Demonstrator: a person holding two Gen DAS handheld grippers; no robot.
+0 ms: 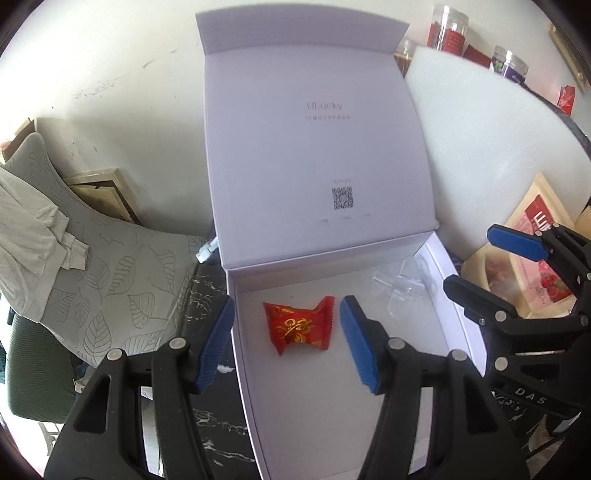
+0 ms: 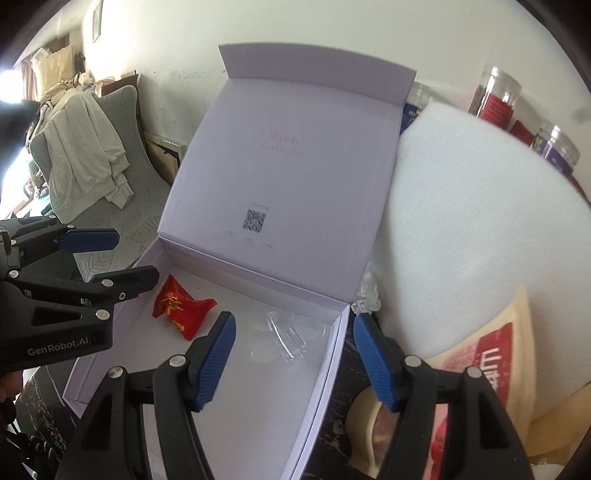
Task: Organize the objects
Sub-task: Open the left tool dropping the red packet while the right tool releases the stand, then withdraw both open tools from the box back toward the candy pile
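Black marble worktop point(image 1: 207, 417) carries a lidded white box point(image 1: 439, 258) — red candy point(image 1: 299, 326) inside at its 9 o'clock, clear plastic piece point(image 2: 284, 334) at 3. Left claw point(image 1: 286, 341) and right claw point(image 2: 291, 360) hover spread, empty — likely just released.

One box point(image 1: 436, 314), one candy point(image 1: 299, 325), two jars point(image 1: 445, 27).

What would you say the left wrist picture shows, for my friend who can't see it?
A white box sits open with its lid standing up, and a red candy lies inside beside a clear plastic piece. The left gripper hovers open, one finger on either side of the candy. The right gripper waits open at the box's right.
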